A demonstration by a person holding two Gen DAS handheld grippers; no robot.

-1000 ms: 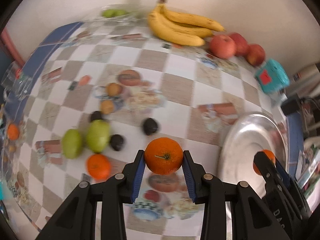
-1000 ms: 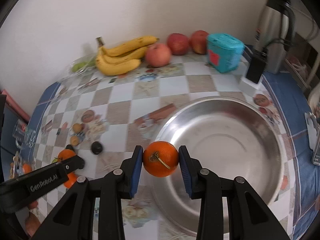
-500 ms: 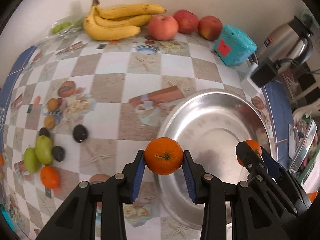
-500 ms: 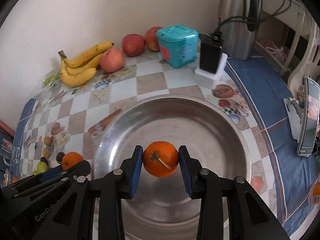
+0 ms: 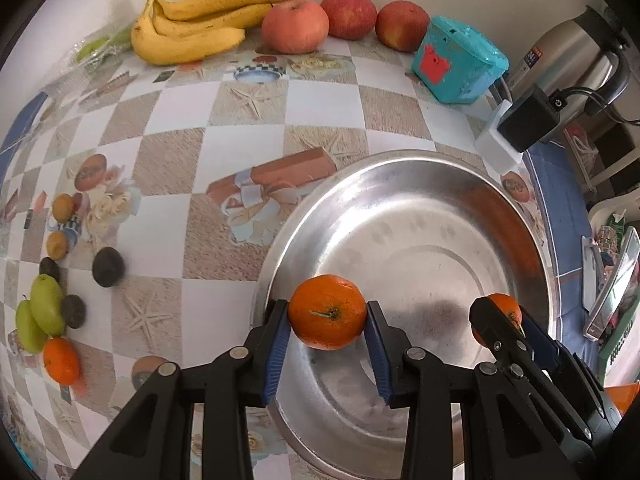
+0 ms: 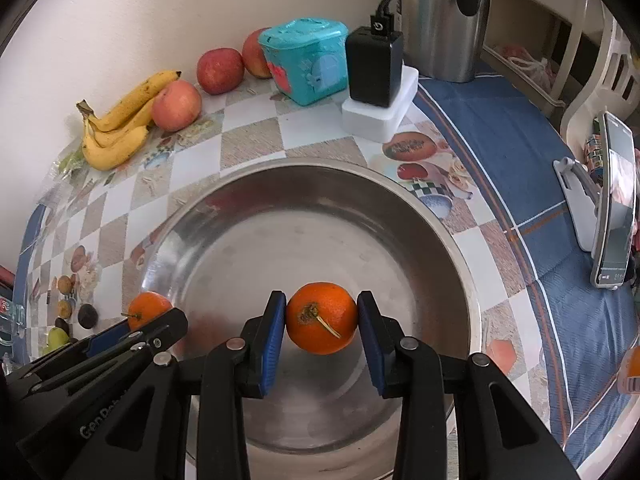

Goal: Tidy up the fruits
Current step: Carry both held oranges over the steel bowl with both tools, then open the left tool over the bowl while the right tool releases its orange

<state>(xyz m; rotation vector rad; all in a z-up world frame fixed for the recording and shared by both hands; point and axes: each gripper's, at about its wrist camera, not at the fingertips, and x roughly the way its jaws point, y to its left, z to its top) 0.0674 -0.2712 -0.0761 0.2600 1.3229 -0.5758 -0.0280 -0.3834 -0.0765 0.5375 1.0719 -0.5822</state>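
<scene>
- Oranges: left gripper is clamped on one orange; right gripper is clamped on a second orange, both held over the bowl.
- Bowl holds no fruit yet, so neither orange is placed.
- Left to sort on the table: another orange, pears, bananas, apples, small dark fruits.

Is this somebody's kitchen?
Probably a home kitchen or dining table. A fruit-print checkered tablecloth holds bananas and apples, a steel kettle stands at the back, and each claw holds an orange over a big metal bowl.
</scene>
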